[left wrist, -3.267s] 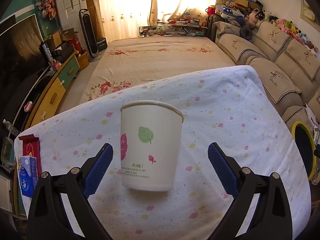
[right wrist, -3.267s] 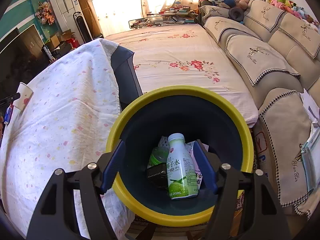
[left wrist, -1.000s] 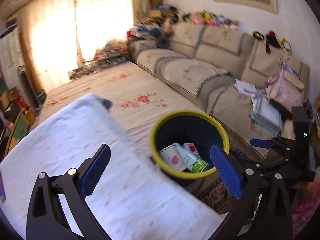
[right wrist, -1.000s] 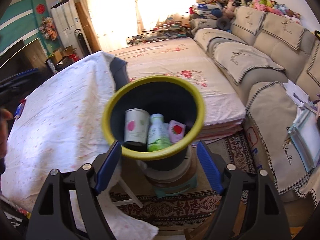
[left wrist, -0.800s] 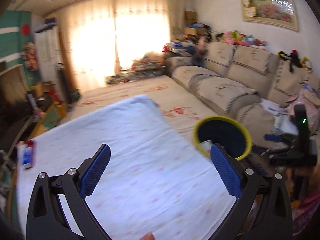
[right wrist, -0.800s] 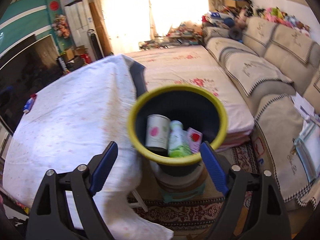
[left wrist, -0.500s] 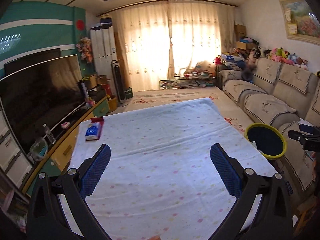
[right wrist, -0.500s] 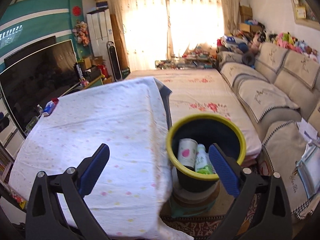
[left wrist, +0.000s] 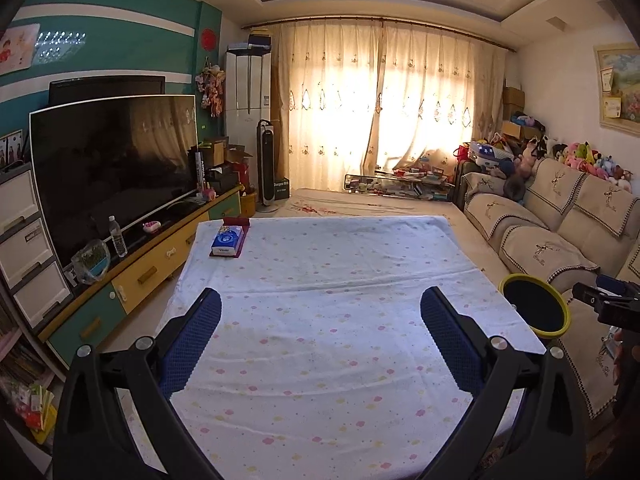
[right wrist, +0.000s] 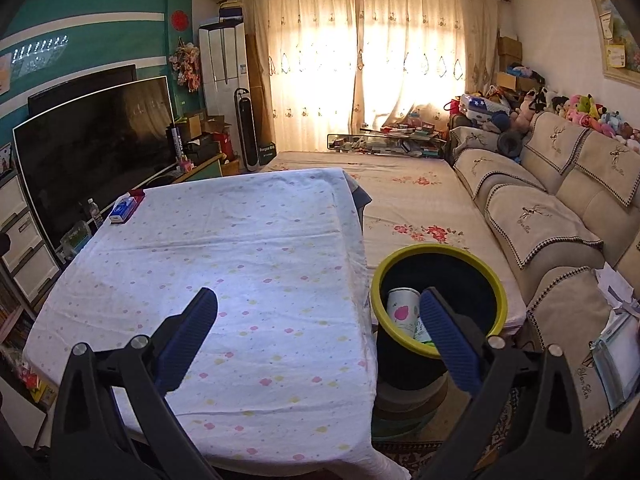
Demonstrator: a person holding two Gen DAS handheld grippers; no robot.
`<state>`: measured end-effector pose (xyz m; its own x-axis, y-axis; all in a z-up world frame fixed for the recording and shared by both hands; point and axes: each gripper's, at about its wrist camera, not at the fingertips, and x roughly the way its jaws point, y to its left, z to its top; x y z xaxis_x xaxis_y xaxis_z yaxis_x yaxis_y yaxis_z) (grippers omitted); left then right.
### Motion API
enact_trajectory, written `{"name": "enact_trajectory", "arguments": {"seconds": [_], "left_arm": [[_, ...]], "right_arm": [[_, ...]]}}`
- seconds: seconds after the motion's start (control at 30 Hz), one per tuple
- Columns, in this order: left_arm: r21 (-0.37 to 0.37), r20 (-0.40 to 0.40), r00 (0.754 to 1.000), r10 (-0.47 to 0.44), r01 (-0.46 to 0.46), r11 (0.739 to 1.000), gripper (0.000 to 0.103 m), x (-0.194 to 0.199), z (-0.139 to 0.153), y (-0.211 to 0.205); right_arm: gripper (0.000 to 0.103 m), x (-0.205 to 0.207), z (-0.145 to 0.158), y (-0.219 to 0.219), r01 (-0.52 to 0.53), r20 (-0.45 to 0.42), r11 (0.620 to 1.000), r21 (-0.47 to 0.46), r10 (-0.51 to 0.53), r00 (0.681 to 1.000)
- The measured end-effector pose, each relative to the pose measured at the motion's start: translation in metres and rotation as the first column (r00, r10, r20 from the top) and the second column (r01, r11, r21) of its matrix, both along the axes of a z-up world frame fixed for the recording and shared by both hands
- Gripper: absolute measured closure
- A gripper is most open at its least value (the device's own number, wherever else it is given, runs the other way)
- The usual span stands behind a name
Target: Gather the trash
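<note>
The dark bin with a yellow rim (right wrist: 440,276) stands beside the table's right edge; it also shows in the left wrist view (left wrist: 535,312). A white paper cup with a pink flower (right wrist: 402,308) and a green-labelled bottle (right wrist: 420,330) lie inside it. My left gripper (left wrist: 320,340) is open and empty above the near end of the table (left wrist: 328,280). My right gripper (right wrist: 318,336) is open and empty above the table's near right edge (right wrist: 240,248), next to the bin. The right gripper also shows at the right edge of the left wrist view (left wrist: 612,300).
A blue tissue pack on a red box (left wrist: 229,242) lies at the table's far left corner. A TV (left wrist: 112,164) and cabinet stand on the left. A sofa (right wrist: 540,216) runs along the right. A floral mat (right wrist: 400,196) lies beyond the table.
The paper cup that stood on the table now lies in the bin. Both grippers have pulled back and up from the bin and now face the whole table.
</note>
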<state>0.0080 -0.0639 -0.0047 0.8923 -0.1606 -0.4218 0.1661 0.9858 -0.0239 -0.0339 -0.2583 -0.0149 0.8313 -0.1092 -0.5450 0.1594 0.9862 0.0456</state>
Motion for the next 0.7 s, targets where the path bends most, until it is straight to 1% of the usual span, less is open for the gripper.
{"name": "enact_trajectory", "arguments": {"seconds": [0.3,0.7], "left_arm": [[-0.002,-0.043,0.998,-0.037,0.037,0.999,0.005,0.013,-0.009,-0.022],[-0.006,-0.052,0.998,-0.044,0.044,0.999,0.005,0.020,-0.011,-0.022]], "right_arm": [[0.007,-0.002,0.001,-0.004,0.006,0.003,1.000,-0.002,-0.006,1.000],[0.007,0.002,-0.001,-0.003,0.000,-0.001,1.000,-0.002,0.000,1.000]]}}
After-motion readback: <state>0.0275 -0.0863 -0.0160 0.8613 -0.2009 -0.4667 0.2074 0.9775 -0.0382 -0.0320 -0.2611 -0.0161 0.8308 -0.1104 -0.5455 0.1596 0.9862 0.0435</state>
